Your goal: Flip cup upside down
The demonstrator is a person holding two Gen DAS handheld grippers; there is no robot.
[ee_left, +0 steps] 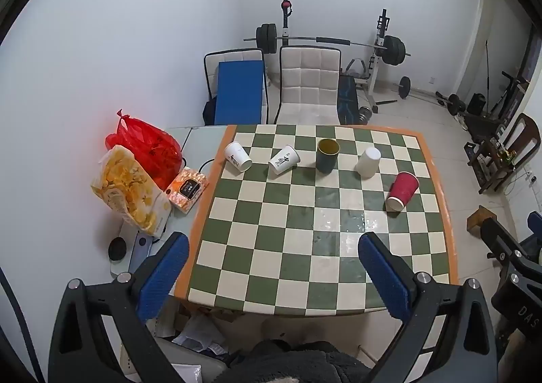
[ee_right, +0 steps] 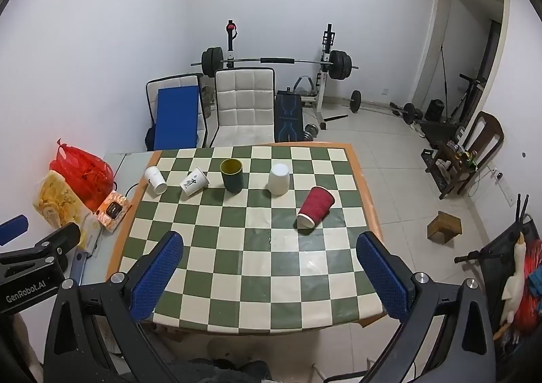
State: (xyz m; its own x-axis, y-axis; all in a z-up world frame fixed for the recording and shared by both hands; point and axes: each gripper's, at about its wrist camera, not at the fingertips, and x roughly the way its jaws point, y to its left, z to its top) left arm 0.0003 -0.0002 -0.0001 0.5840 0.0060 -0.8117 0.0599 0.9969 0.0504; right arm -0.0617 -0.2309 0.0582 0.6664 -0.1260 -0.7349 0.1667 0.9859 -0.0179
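Observation:
Several cups stand in a row across the far half of the checkered table. A dark green cup stands upright, mouth up. A plain white cup stands upside down. A red ribbed cup lies on its side. Two white printed cups lie on their sides: one at the left edge, one beside it. My left gripper and right gripper are open and empty, above the table's near edge.
A red bag, a yellow snack bag and an orange box sit on a grey side table at left. Chairs and a barbell rack stand behind. A small wooden stool is on the floor at right.

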